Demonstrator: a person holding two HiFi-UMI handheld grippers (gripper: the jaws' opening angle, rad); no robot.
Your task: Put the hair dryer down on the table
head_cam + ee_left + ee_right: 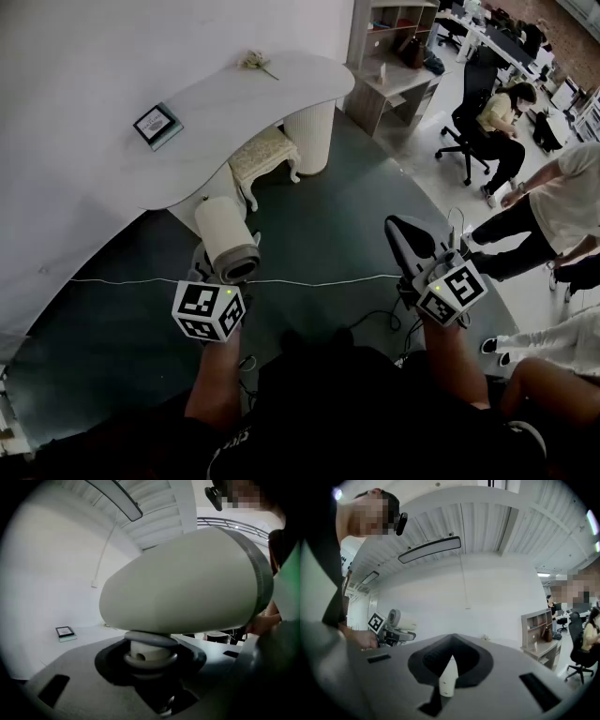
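Observation:
The hair dryer (228, 242) is a cream barrel with a grey rim. It is held above the dark floor, short of the white curved table (225, 103). My left gripper (214, 274) is shut on its handle. In the left gripper view the barrel (183, 583) fills the frame and the handle (149, 649) sits in the hollow between the jaws. My right gripper (410, 240) is raised at the right with its jaws together and nothing held (451, 656). From the right gripper view the hair dryer (401, 619) shows at the left.
On the table lie a small framed card (157, 125) and a dried flower sprig (255, 62). A cushioned stool (265, 159) and a ribbed pedestal (309, 136) stand under it. A white cable (309, 279) crosses the floor. A shelf unit (394, 56) and people (553, 211) are at the right.

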